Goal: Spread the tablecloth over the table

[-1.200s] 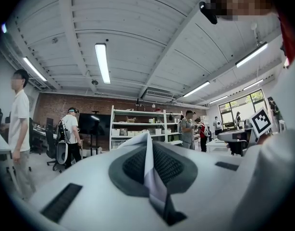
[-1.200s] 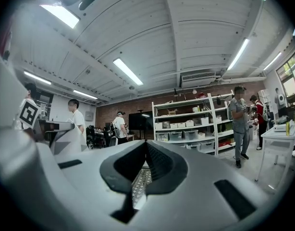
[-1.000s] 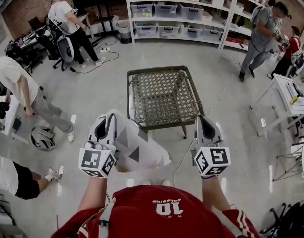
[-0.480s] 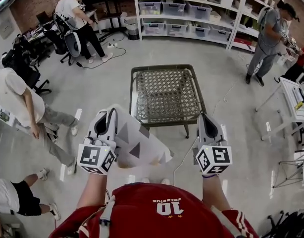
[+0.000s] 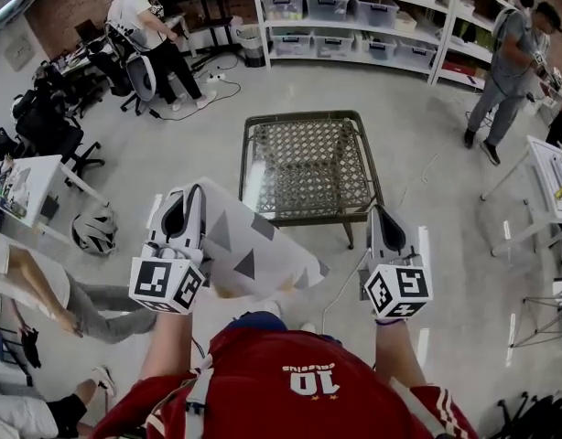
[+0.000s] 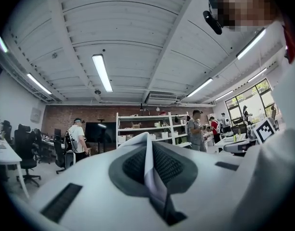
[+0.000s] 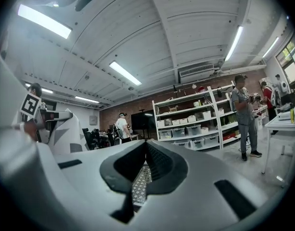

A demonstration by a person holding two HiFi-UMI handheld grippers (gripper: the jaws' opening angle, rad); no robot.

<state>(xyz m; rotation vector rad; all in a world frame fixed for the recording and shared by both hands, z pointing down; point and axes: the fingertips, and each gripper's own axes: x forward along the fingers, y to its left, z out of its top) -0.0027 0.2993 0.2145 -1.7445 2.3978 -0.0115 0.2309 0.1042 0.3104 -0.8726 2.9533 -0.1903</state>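
Note:
The tablecloth (image 5: 253, 245), white with grey triangles, hangs bunched from my left gripper (image 5: 191, 198), low and just left of the table. In the left gripper view that gripper (image 6: 150, 153) is shut on a thin fold of the white tablecloth (image 6: 148, 170). The table (image 5: 308, 117) has a dark metal frame and a woven lattice top, and stands bare on the floor ahead of me. My right gripper (image 5: 378, 213) is held near the table's front right corner. In the right gripper view it (image 7: 146, 146) is shut with nothing in it, and the lattice table (image 7: 139, 184) shows through the slit.
White shelves (image 5: 354, 16) with bins line the back. One person (image 5: 139, 16) stands at the back left by office chairs, another person (image 5: 514, 53) at the right by the shelves. A helmet (image 5: 93, 231) lies on the floor at the left. A white desk (image 5: 551, 172) stands at the right.
Both grippers have come a little closer to the table. The left one has risen slightly with the cloth. Both stay shut.

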